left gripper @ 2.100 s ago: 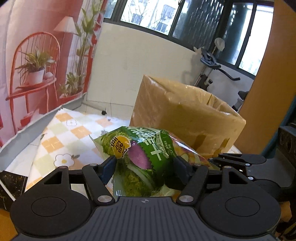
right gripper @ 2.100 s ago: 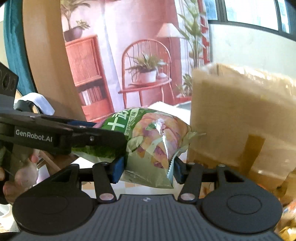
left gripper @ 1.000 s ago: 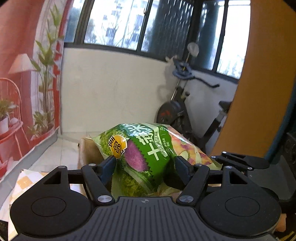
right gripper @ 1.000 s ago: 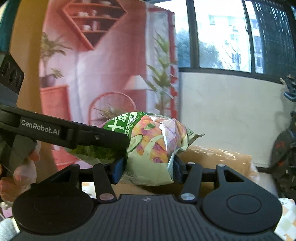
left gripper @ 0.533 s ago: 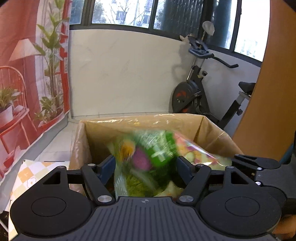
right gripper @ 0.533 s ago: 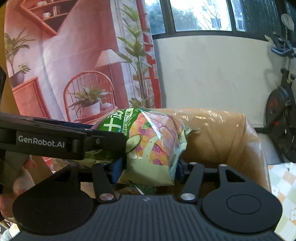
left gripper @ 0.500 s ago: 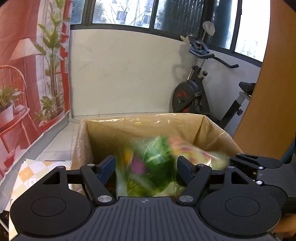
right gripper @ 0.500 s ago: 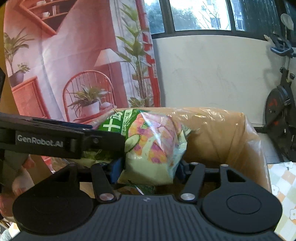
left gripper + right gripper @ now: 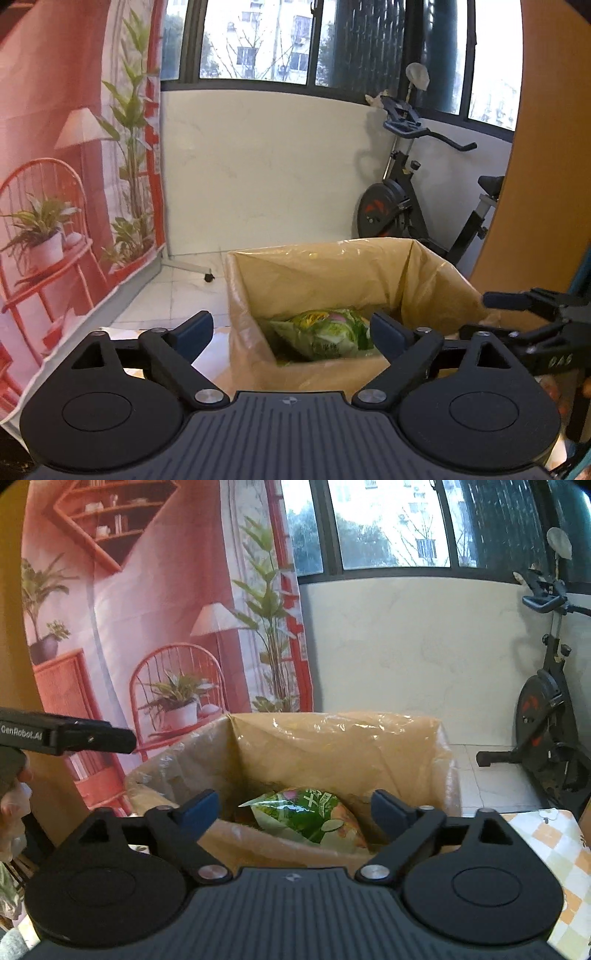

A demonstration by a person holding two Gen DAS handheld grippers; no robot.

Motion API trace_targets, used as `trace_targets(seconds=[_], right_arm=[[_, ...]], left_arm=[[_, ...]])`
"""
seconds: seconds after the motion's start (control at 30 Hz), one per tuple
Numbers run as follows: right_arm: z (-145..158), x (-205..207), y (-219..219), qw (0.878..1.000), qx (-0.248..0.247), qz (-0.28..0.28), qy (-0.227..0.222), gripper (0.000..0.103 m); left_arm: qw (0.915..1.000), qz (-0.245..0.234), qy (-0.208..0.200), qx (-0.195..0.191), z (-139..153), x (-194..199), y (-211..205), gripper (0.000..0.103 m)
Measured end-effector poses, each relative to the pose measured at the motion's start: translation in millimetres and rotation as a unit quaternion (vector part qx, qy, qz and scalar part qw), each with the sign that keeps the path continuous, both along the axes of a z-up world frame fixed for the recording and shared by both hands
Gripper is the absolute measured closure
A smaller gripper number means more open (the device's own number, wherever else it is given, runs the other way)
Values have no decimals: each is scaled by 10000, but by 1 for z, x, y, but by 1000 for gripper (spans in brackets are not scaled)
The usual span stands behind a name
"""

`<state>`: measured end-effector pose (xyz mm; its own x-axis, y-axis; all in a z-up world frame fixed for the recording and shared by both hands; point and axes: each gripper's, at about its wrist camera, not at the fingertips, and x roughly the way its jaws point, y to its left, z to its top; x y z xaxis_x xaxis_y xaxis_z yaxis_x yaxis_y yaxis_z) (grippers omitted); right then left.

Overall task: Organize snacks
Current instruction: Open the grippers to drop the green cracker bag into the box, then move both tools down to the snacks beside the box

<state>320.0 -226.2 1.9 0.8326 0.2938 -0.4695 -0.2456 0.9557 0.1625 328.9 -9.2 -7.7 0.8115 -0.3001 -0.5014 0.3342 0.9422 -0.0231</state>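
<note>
The green crinkly snack bag (image 9: 325, 334) I was carrying has dropped into the plastic-lined cardboard box (image 9: 332, 266); my left gripper (image 9: 291, 330) and right gripper (image 9: 293, 812) are both opening wide, nothing between them.

Dark-framed window band (image 9: 280, 40) across top, daylight and pale apartment blocks outside; plain off-white low wall (image 9: 258, 177) beneath; pale tiled floor (image 9: 173, 291) with thin grout lines; red printed fabric backdrop (image 9: 48, 155) at left showing lamp, wire chair, potted plants, shelves; black exercise bike with red-marked flywheel (image 9: 395, 206) in right corner; curved orange-brown wooden panel (image 9: 546, 147) at right edge; orange-and-white checked cloth with flower print (image 9: 550, 838) on desk.
</note>
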Motion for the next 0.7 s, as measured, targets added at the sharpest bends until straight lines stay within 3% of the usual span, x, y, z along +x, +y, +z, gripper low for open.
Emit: trace_targets(seconds=[0.2,0.37,0.47,0.7], right_arm=[[1,-32,-12,9999,52,-160,-23,4],[-10,-57,-22,9997,1,-245,-1,4],[-22,-73,-26,9993,-171,-324,38,4],[-65,-105,-39,9977,-306,-421,441,6]], left_arm=[[9994,297,96,170,-6,-26,5,7],[9987,402,266,-189,-25,-41,10,7],[9979,430,336,-351,-40,-48,8,7],[9971,458,499,-338,-71,-52,-11,7]])
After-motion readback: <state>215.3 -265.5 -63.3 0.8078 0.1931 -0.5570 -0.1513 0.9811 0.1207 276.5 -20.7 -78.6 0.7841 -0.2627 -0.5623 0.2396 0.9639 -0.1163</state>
